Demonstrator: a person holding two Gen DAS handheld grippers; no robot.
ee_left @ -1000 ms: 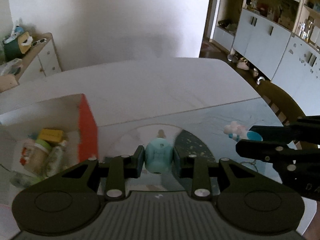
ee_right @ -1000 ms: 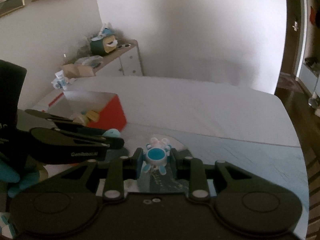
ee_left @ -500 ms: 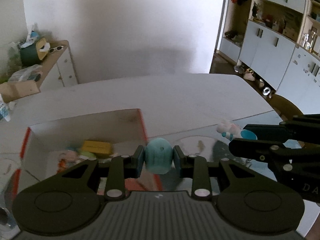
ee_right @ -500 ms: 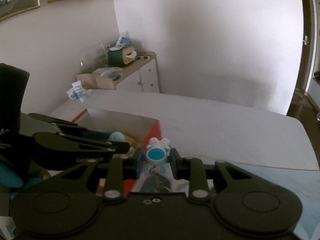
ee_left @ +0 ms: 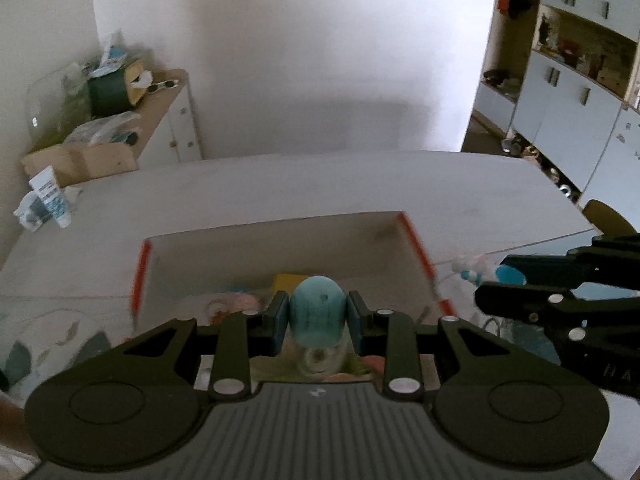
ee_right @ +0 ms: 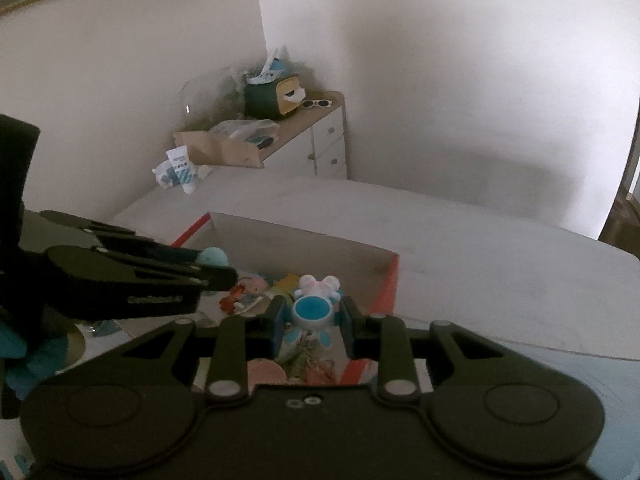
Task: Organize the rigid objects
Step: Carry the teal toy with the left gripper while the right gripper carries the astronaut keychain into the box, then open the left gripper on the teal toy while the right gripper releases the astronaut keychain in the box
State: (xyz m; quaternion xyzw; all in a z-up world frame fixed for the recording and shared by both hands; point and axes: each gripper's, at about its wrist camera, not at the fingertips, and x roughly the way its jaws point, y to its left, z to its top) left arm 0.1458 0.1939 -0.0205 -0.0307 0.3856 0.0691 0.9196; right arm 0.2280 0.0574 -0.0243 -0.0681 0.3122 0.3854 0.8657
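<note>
We have a wide white table (ee_left: 360, 184) in front of us, and on it an open box (ee_right: 304, 236) with red edges and pale inner walls, already holding a jumble of small things: a yellow block (ee_left: 286, 282), a little doll (ee_right: 252, 284) and some packets we cannot make out clearly. Both of our grippers hang over that box. The left gripper (ee_left: 318, 316) is clenched on a teal egg-shaped toy (ee_left: 318, 310), its pads pressing either flank, and the toy sits above the box's near half. The right gripper (ee_right: 312, 314) is clamped on a small white-and-blue bear toy (ee_right: 316, 300), also above the box, nearer its right wall. We judge the step in hand to be the carry-and-drop: both toys are over the container but neither is set down. What comes next, as we read it, calls for lowering each gripper a little toward a free patch among the things inside, then loosening the jaws one at a time so that the two black gripper bodies, now just beside each other, do not knock together
</note>
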